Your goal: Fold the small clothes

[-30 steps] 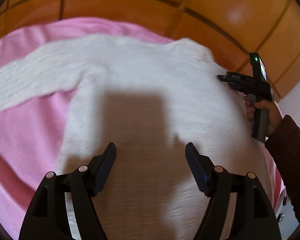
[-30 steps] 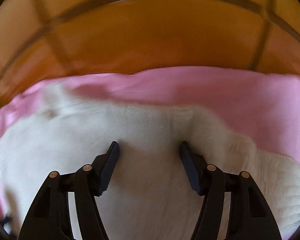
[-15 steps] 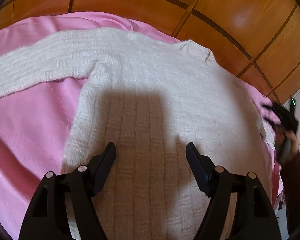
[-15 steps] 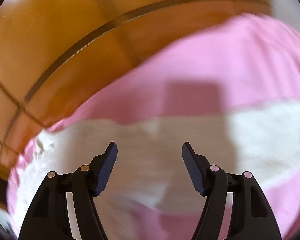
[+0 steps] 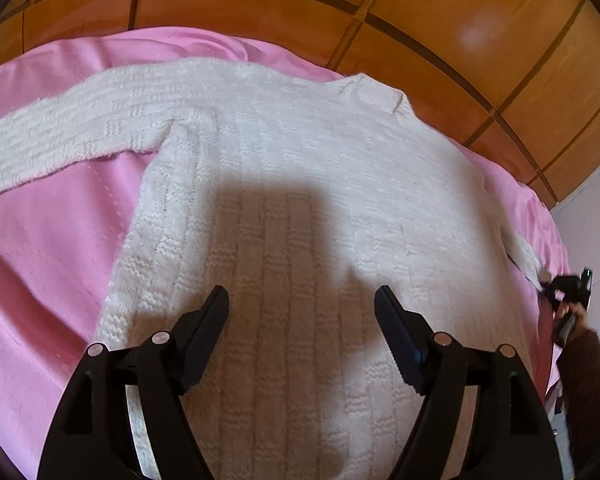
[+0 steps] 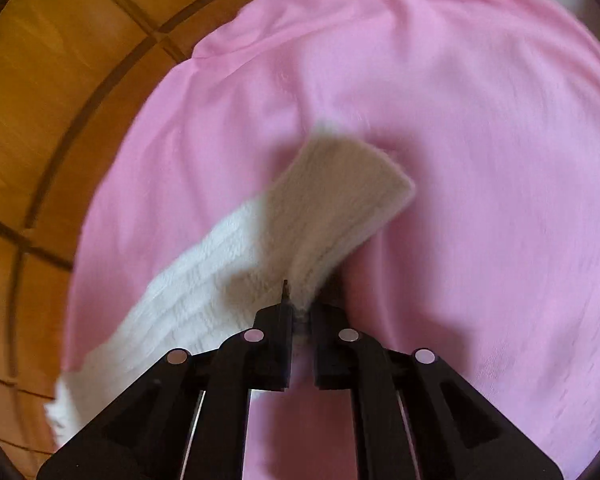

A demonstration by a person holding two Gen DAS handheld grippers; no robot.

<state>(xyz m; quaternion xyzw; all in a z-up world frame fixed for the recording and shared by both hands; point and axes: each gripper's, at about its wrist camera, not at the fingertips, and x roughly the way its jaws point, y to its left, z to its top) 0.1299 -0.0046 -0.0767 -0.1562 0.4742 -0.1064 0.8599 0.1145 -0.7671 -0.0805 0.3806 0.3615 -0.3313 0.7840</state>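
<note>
A white knitted sweater lies flat on a pink sheet, one sleeve stretched out to the left. My left gripper is open and hovers over the sweater's lower body. My right gripper is shut on the edge of the other sleeve near its cuff. It also shows small at the right edge of the left wrist view, at the sweater's right side.
The pink sheet covers a bed. An orange wooden panelled headboard or wall stands behind it, and also shows in the right wrist view. A pale wall is at the far right.
My right gripper moved from over the sweater's body out to the right sleeve and closed on its edge. My left gripper stayed open over the sweater's lower body.
</note>
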